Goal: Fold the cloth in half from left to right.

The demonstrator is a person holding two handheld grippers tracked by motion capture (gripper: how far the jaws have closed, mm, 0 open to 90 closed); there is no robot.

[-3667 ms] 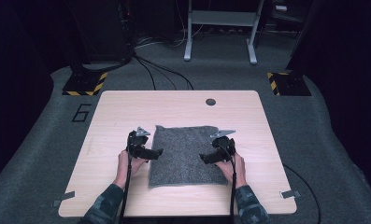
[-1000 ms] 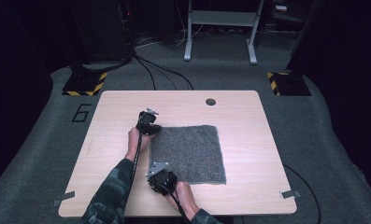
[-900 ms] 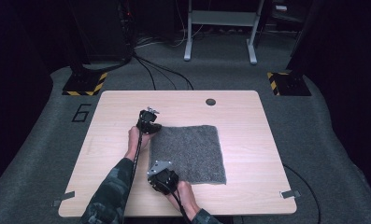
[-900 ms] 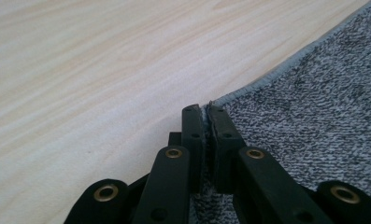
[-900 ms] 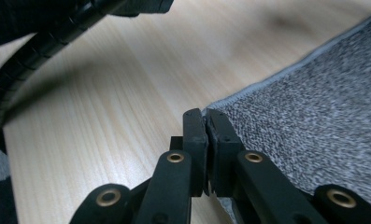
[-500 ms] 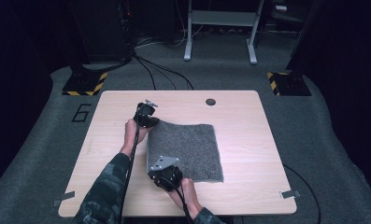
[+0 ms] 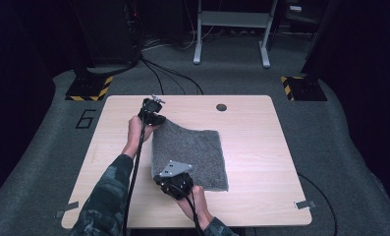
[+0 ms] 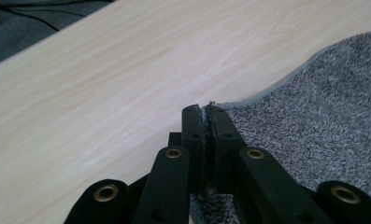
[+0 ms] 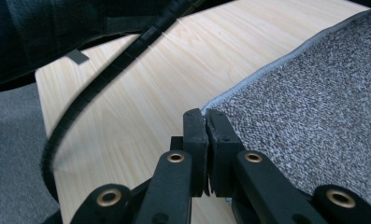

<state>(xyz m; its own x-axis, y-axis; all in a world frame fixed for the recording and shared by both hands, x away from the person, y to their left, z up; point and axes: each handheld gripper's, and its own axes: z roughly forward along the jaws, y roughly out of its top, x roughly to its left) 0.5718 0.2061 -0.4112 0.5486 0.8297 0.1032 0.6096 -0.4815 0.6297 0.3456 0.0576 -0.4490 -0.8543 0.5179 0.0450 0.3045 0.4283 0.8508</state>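
A grey fuzzy cloth lies on the light wooden table, with its left edge raised a little. My left gripper is shut on the cloth's far left corner. In the left gripper view the jaws pinch that corner, and the cloth spreads to the right. My right gripper, with its grey plate on top, is shut on the near left corner. In the right gripper view the hemmed corner sits between the closed jaws, and the cloth runs off to the right.
A small round dark hole sits near the table's far edge. The left gripper's cable and a camouflage sleeve cross the right gripper view. Cables, a metal stand and striped floor plates lie beyond the table.
The right gripper went from the cloth's right edge to its near left corner, the left to the far left corner. In the last second the left gripper drew that corner farther away and lifted it.
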